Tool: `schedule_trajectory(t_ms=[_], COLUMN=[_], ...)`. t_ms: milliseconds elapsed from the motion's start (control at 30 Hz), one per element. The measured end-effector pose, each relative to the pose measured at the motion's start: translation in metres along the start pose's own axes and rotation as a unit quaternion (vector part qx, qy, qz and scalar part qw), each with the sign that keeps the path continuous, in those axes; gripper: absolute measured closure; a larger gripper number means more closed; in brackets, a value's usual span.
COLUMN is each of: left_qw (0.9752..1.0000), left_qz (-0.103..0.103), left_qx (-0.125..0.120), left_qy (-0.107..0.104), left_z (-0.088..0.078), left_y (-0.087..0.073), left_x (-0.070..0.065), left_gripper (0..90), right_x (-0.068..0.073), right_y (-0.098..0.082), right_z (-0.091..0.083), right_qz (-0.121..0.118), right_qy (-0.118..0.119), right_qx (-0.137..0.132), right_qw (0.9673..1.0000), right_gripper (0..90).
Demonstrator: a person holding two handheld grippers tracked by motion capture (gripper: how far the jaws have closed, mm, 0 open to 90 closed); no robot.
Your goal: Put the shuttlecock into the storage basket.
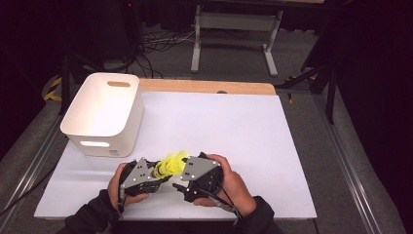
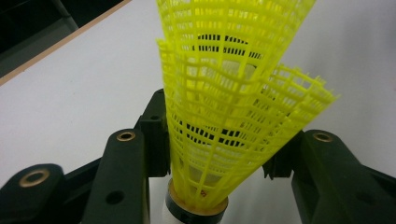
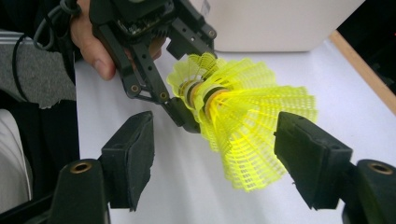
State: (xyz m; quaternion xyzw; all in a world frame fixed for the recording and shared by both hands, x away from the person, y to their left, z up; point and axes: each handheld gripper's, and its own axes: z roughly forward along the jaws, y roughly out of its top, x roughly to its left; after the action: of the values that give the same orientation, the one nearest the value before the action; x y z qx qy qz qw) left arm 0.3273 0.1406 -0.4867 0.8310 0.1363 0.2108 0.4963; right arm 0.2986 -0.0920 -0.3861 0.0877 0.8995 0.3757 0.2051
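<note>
In the high view, a person's two hands are coming in from the bottom edge over the white counter (image 1: 234, 131), each holding a gripper; the left gripper (image 1: 157, 171) and the right gripper (image 1: 181, 171) are meeting near the front edge, with the yellow shuttlecocks (image 1: 171, 163) sitting between them, raised just above the surface; a white bin (image 1: 104, 114) with handle slots is standing well apart at the far left corner; grey floor (image 1: 234, 63) with cables and a stand's legs is lying beyond the counter.

In the left gripper view, the yellow shuttlecocks (image 2: 229, 107) are rising from between the two black jaws, one mesh skirt nested inside another; the jaws are pinching the stack low down, near the cork base with its black band, and the white counter (image 2: 70, 93) is lying behind.

In the right gripper view, the right gripper (image 3: 212, 154) is standing spread, its jaws apart on either side of the yellow shuttlecocks (image 3: 247, 121) and touching neither skirt; the left gripper (image 3: 187, 109) is reaching in from the upper left, a hand (image 3: 91, 42) behind it, clamping the cork end of the stack; the white bin (image 3: 271, 23) is showing beyond.
</note>
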Motion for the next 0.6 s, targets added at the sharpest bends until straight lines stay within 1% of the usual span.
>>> schedule_trajectory(t_ms=[33,67,133,267,333,367,467,500,600], left_qw=[1.0000,1.0000,1.0000,1.0000,1.0000,1.0000,0.9999,0.9999,0.9999], left_qz=[-0.001,-0.001,-0.001,-0.008,-0.009,-0.009,-0.009,-0.010,-0.014], left_qx=[0.000,0.000,0.000,-0.002,-0.003,-0.003,-0.005,-0.006,-0.008], left_qy=[-0.001,-0.001,0.000,-0.002,-0.001,-0.001,0.000,0.000,0.001], left_z=[0.000,0.000,0.000,-0.001,-0.002,-0.002,-0.003,-0.004,-0.005], left_y=[0.000,0.000,-0.001,-0.001,-0.002,-0.002,-0.002,-0.002,-0.002], left_x=[0.000,0.000,0.001,0.001,0.001,0.001,0.002,0.003,0.003], left_gripper=[54.0,54.1,54.0,54.1,54.0,54.0,53.9,53.8,53.8], right_x=[-0.001,-0.001,-0.005,-0.010,-0.012,-0.012,-0.016,-0.018,-0.020], right_y=[-0.001,-0.001,-0.006,-0.012,-0.016,-0.016,-0.025,-0.032,-0.040], right_z=[-0.002,-0.002,-0.009,-0.017,-0.021,-0.021,-0.029,-0.033,-0.036], right_qz=[0.000,0.000,0.010,0.020,0.023,0.023,0.029,0.035,0.045], right_qy=[-0.003,-0.003,-0.017,-0.029,-0.040,-0.040,-0.056,-0.068,-0.074], right_qx=[-0.007,-0.007,-0.015,-0.030,-0.035,-0.035,-0.045,-0.051,-0.055], right_qw=[1.0000,1.0000,0.9997,0.9989,0.9983,0.9983,0.9970,0.9958,0.9947], right_gripper=[29.2,29.2,28.6,28.0,27.2,27.2,26.9,26.7,26.7])
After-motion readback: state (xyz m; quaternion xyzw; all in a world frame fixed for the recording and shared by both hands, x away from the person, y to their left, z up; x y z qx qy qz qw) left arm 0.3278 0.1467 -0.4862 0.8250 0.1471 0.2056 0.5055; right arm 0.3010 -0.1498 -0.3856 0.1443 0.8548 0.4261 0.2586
